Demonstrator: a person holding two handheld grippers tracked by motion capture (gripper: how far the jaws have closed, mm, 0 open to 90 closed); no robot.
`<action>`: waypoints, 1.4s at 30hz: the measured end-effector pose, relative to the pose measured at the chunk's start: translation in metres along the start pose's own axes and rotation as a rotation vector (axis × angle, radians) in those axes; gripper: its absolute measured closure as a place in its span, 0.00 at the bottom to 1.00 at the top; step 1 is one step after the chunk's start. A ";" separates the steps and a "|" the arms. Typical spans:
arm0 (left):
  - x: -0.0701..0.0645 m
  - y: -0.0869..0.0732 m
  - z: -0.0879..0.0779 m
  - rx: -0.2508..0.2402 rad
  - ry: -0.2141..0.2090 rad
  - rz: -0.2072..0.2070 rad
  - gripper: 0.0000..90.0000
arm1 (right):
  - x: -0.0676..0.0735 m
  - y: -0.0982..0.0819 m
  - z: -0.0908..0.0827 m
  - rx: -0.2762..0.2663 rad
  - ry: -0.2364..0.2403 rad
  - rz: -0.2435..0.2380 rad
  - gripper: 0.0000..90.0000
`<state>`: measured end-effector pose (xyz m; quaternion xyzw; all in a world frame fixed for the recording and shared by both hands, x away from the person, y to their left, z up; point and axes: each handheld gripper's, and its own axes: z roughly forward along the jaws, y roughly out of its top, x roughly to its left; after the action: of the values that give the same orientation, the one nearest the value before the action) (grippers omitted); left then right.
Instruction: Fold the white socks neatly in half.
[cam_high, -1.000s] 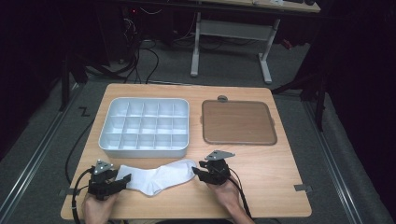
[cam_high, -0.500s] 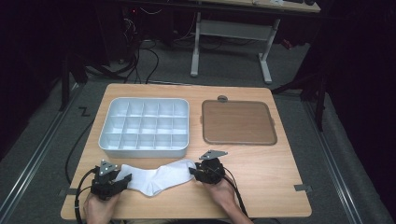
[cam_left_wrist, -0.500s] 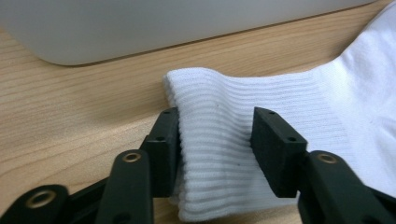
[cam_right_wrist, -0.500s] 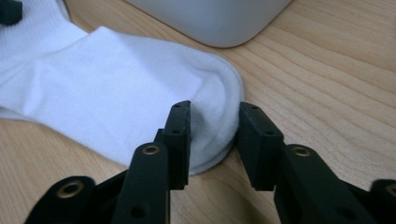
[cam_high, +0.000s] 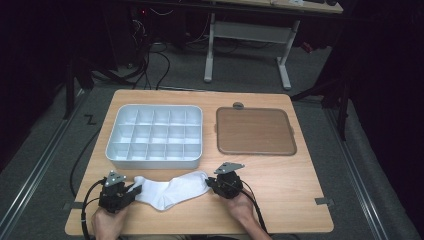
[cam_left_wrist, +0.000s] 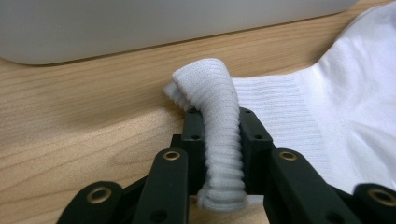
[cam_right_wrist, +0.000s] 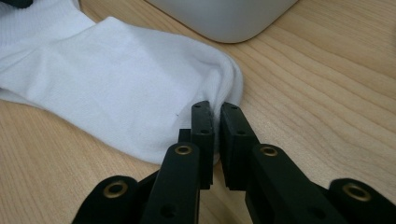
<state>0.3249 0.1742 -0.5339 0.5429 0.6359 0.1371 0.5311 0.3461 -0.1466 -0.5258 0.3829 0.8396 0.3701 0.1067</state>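
Two grippers are working one white sock (cam_high: 172, 191), which is lying flat on the wooden table (cam_high: 280, 190) near its front edge, just in front of the grey compartment tray (cam_high: 155, 135). We are pinching the ribbed cuff in the left gripper (cam_left_wrist: 219, 140); its jaws have just been closing and are now clamping the bunched fabric, which is standing up between them. We are nipping the toe end in the right gripper (cam_right_wrist: 215, 116), jaws also just closed, nearly together on a thin fold. To the tray's right, a brown lid (cam_high: 255, 131) is lying flat.
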 end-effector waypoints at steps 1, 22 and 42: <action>-0.001 0.000 0.000 0.001 -0.003 0.002 0.85 | 0.000 0.000 -0.001 -0.002 0.001 0.000 0.95; -0.065 -0.014 0.020 0.051 -0.128 0.023 0.86 | -0.033 -0.036 -0.056 -0.005 -0.083 0.080 0.96; -0.091 -0.030 0.042 0.083 -0.168 0.010 0.85 | -0.056 -0.056 -0.081 -0.009 -0.155 0.128 0.95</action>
<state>0.3291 0.0703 -0.5252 0.5771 0.5916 0.0672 0.5590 0.3151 -0.2546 -0.5145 0.4627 0.8010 0.3492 0.1493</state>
